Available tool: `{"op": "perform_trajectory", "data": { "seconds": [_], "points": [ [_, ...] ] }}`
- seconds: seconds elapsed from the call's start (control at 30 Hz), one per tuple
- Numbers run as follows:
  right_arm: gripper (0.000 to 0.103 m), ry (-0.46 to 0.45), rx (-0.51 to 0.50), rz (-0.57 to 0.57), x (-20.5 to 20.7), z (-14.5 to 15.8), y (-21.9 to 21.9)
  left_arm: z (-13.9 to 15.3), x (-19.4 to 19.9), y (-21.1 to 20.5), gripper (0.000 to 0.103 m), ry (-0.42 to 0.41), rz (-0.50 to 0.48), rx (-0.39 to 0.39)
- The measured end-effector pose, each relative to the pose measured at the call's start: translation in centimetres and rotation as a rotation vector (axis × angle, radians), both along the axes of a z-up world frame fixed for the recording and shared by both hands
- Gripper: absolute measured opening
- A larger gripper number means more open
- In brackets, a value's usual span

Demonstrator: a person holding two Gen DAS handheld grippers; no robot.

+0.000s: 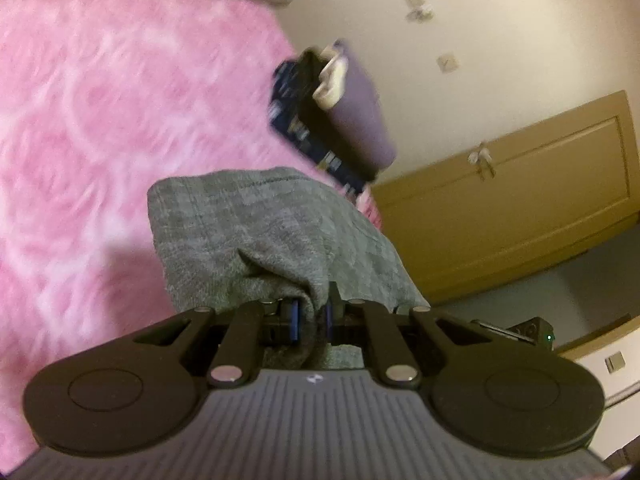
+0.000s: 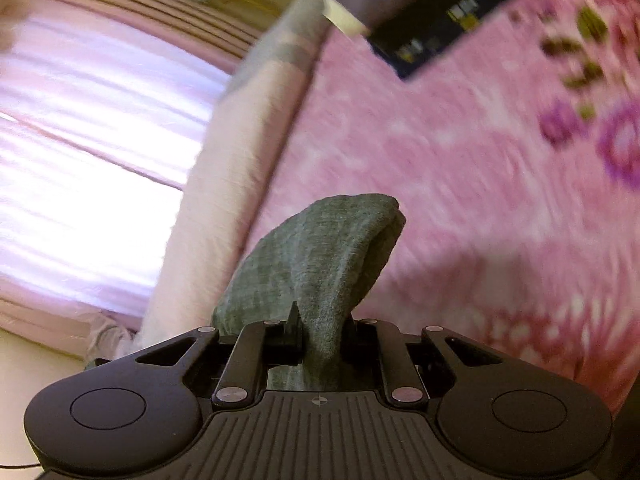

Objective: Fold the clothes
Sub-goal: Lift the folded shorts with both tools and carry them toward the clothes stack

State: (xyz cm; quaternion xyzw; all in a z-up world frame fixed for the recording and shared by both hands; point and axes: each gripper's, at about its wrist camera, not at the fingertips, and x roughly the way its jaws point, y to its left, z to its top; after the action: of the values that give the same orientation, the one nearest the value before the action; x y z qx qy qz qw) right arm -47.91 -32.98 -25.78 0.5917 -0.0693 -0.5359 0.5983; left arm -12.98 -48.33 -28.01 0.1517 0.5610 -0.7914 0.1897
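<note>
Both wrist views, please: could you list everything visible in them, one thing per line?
grey garment: one, grey knit, lifted over the bed, pinched at two places
pink blanket: one, pink with paler swirls and purple flowers, covering the bed
stack of folded clothes: one pile, dark blue, black, cream and purple, on the blanket's far edge
pillow: one, pale pink, along the bed's edge by the curtain
curtain: one, pink, brightly backlit, beside the bed
door: one, tan wood, in the cream wall beyond the bed
left hand-held gripper: one, black, shut on the grey garment
right hand-held gripper: one, black, shut on the grey garment
</note>
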Motion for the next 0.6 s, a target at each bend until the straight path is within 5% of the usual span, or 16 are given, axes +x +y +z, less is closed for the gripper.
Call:
{"op": "perform_trajectory", "data": {
  "seconds": [0.23, 0.6],
  "points": [
    [0.014, 0.037, -0.062, 0.048, -6.4, 6.3, -4.3, 5.7, -7.4, -3.2, 0.008, 0.044, 0.047, -0.077],
    [0.014, 0.098, -0.148, 0.113, -27.4, 10.2, -16.6, 8.1, -27.8, -15.1, 0.008, 0.094, 0.13, -0.161]
  ]
}}
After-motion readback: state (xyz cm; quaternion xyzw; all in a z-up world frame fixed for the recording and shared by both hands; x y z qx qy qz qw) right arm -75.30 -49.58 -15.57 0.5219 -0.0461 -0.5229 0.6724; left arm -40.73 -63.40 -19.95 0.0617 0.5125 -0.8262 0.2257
